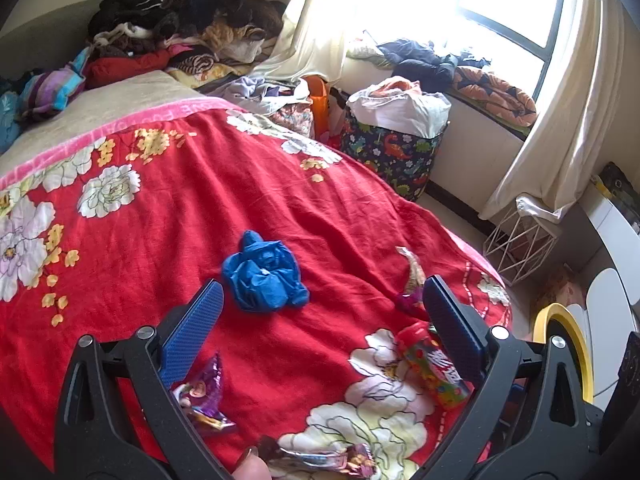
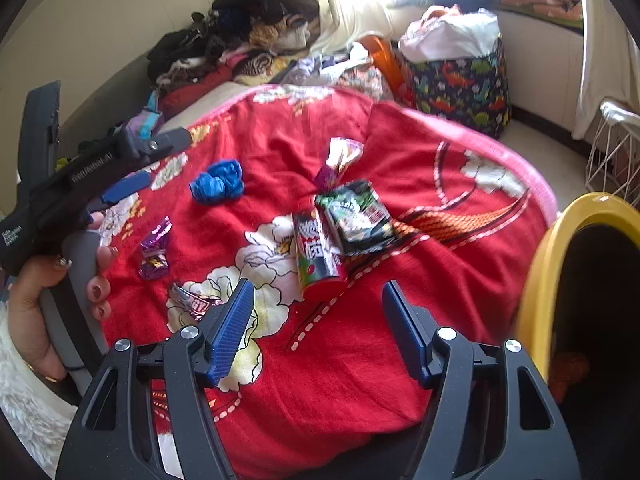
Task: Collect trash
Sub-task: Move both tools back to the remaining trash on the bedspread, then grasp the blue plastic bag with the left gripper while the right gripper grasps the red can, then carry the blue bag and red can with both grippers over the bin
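Left gripper (image 1: 322, 294) stands with its blue pads wide apart and empty above the red flowered blanket (image 1: 168, 216); the crumpled blue plastic glove (image 1: 264, 276) lies just beyond the fingertips. Right gripper (image 2: 318, 300) (seen from its own camera) is likewise spread and empty, the cylindrical red snack can (image 2: 316, 250) ahead, a yellow-rimmed bin (image 2: 560, 264) beside it.

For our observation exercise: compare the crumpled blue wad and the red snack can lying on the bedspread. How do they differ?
The blue wad is soft, shapeless and plain; the red snack can is a rigid cylinder with printed graphics. The wad lies alone; the can lies on its side touching a dark snack packet. Both rest on the red floral bedspread, ungripped.
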